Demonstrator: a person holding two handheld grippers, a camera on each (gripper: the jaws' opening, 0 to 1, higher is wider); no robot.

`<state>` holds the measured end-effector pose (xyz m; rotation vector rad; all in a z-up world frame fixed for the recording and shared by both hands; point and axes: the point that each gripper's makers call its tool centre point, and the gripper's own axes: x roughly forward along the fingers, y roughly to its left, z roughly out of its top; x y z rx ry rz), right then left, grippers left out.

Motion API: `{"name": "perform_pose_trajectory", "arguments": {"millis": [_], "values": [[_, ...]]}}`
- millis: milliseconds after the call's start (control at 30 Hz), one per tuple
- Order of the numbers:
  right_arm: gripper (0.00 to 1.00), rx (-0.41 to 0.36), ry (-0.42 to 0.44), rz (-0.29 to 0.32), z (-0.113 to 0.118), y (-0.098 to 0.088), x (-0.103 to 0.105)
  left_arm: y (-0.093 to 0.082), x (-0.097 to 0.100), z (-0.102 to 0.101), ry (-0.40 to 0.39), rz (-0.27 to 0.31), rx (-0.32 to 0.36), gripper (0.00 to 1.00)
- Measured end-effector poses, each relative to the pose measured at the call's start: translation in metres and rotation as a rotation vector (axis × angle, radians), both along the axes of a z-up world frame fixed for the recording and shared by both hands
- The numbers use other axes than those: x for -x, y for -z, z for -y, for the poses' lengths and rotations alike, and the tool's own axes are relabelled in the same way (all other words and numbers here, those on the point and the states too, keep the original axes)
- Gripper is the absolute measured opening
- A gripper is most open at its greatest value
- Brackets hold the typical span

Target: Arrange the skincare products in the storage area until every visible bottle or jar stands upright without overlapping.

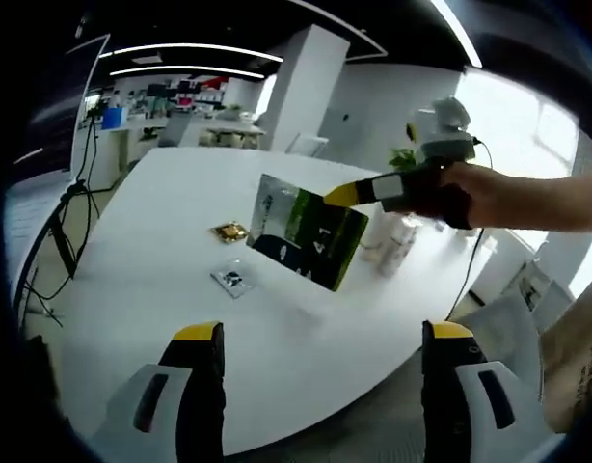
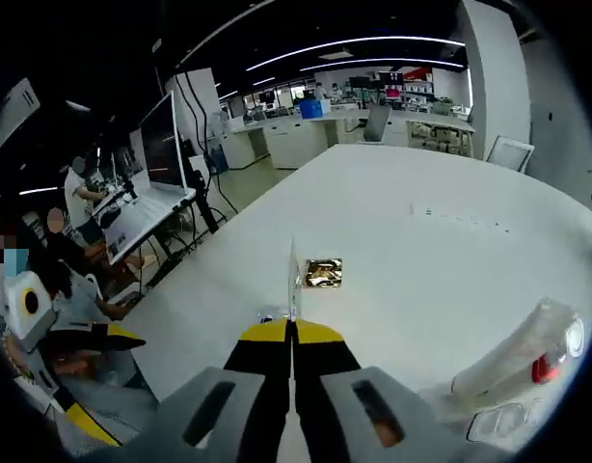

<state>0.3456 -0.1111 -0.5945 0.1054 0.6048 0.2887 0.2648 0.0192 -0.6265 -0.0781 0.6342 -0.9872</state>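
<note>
While the left gripper [image 1: 317, 338] hangs above the near edge of the white table [image 1: 161, 289], its two yellow-tipped jaws stand wide apart with nothing between them. Beyond them, in the left gripper view, the right gripper [image 1: 346, 196] enters from the right, carried in a person's hand [image 1: 470, 196], and pinches the upper corner of a green and black carton [image 1: 310, 231] — the carton hangs tilted above the tabletop, one lower corner near the surface; whether it touches cannot be told.

In the right gripper view, the right gripper [image 2: 292, 333] has its jaws pressed together on the thin edge of that same carton [image 2: 293, 285], which shows as a narrow upright sliver just past the yellow tips.

Positions of the other items:
- A small gold packet [image 1: 229, 231] lies flat on the table, to the left of the carton; in the right gripper view it [image 2: 323, 272] sits just beyond the jaw tips.
- A small flat sachet [image 1: 232, 279] with a dark mark lies nearer the left gripper, apart from the gold packet.
- White bottles [image 1: 397, 241] stand or lean near the far-right table edge, partly behind the carton; their exact pose cannot be told.
- A clear tube [image 2: 513, 362] with a red detail lies on its side at the lower right of the right gripper view.
</note>
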Motion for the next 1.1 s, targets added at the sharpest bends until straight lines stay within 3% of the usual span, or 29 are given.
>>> {"name": "perform_pose_trajectory", "arguments": {"millis": [300,600,867,1000,1100], "values": [[0.01,-0.078,-0.01,0.022,0.0,-0.021,0.028,-0.002,0.003,0.011,0.019,-0.077,0.043,0.86],[0.01,-0.146,-0.005,0.067,0.003,-0.042,0.05,0.0,0.011,0.034,0.023,-0.198,0.143,0.85],[0.01,-0.255,0.019,0.121,0.012,-0.068,0.075,-0.01,0.019,0.08,0.087,-0.305,0.303,0.85],[0.01,-0.247,-0.006,0.155,0.014,-0.088,0.084,-0.022,0.022,0.101,0.123,-0.372,0.433,0.85],[0.01,-0.288,-0.012,0.18,0.013,-0.107,0.088,-0.03,0.021,0.112,0.131,-0.413,0.528,0.85]]}}
